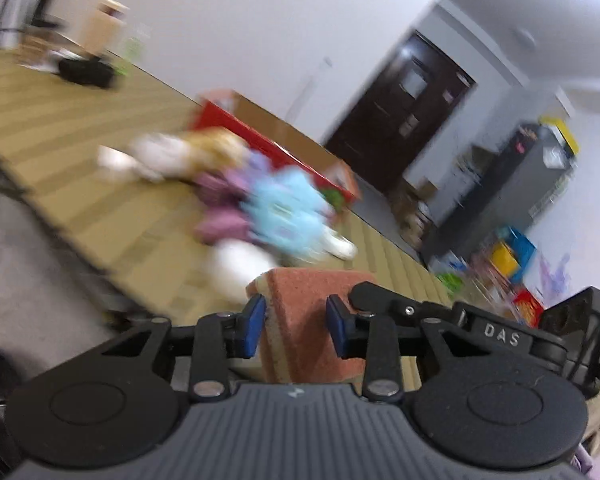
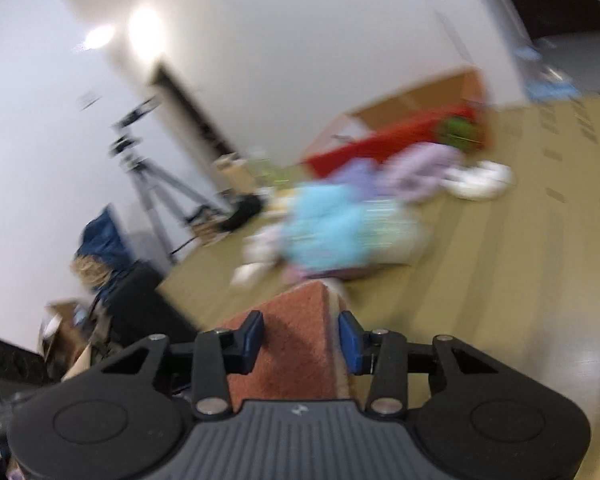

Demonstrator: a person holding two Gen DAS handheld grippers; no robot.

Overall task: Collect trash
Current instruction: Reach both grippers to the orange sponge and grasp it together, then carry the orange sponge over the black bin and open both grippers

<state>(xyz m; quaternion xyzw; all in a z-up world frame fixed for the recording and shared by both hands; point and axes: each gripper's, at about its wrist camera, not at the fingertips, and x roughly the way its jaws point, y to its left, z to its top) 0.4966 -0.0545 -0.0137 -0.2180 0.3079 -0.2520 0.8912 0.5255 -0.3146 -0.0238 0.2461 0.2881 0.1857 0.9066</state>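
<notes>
Your left gripper (image 1: 296, 322) has its blue pads closed against an orange sponge block (image 1: 304, 312); your right gripper (image 2: 300, 342) clamps a like orange block (image 2: 296, 336). Both hang above the tan striped table (image 1: 60, 128). Beyond them, a blurred heap of pale blue, purple and white litter (image 1: 268, 200) lies beside an open red cardboard box (image 1: 260, 136), its contents too blurred to tell beyond something green at one end.
</notes>
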